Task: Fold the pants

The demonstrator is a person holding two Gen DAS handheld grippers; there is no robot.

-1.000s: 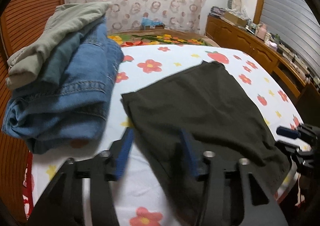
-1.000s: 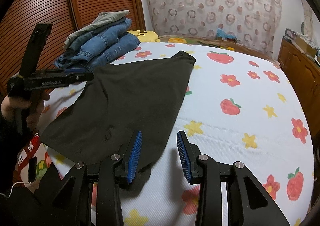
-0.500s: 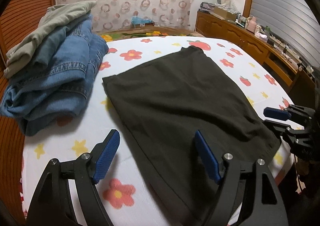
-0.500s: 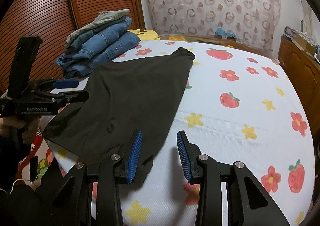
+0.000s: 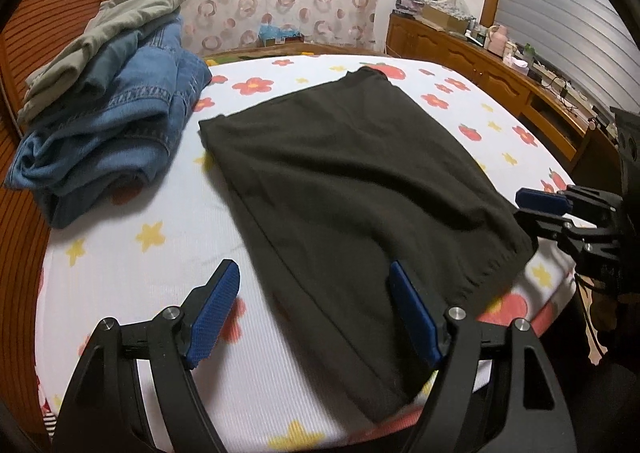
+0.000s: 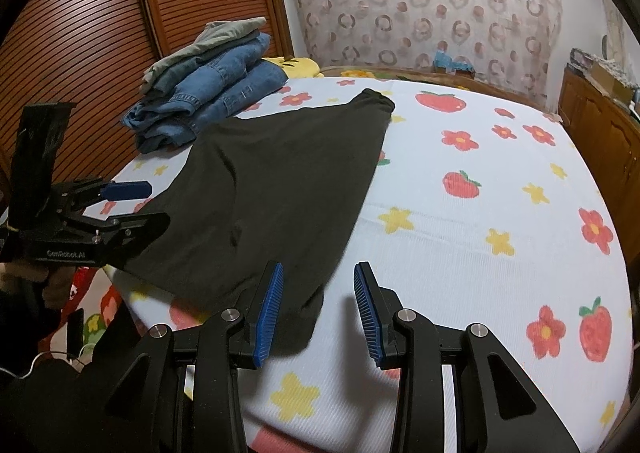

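Dark folded pants (image 5: 352, 181) lie flat on the flowered bed sheet (image 5: 140, 213), one corner reaching the near edge. My left gripper (image 5: 314, 287) hovers open and wide above the pants' near left edge, with nothing pressed between its blue pads. In the right wrist view the pants (image 6: 280, 189) spread out ahead, and my right gripper (image 6: 318, 293) stands partly open over their near corner without gripping it. The left gripper (image 6: 146, 205) shows at the left of that view, held by a hand. The right gripper (image 5: 536, 209) shows at the right of the left wrist view.
A pile of folded jeans and an olive garment (image 5: 112, 125) sits at the bed's far left corner, also visible in the right wrist view (image 6: 208, 93). Slatted wooden doors (image 6: 80, 53) stand to the left. A wooden dresser (image 5: 480, 65) runs along the right wall.
The left gripper's jaws have spread wider and it has drawn back from the pants' left edge toward the bed's near side. The right gripper has stayed in place.
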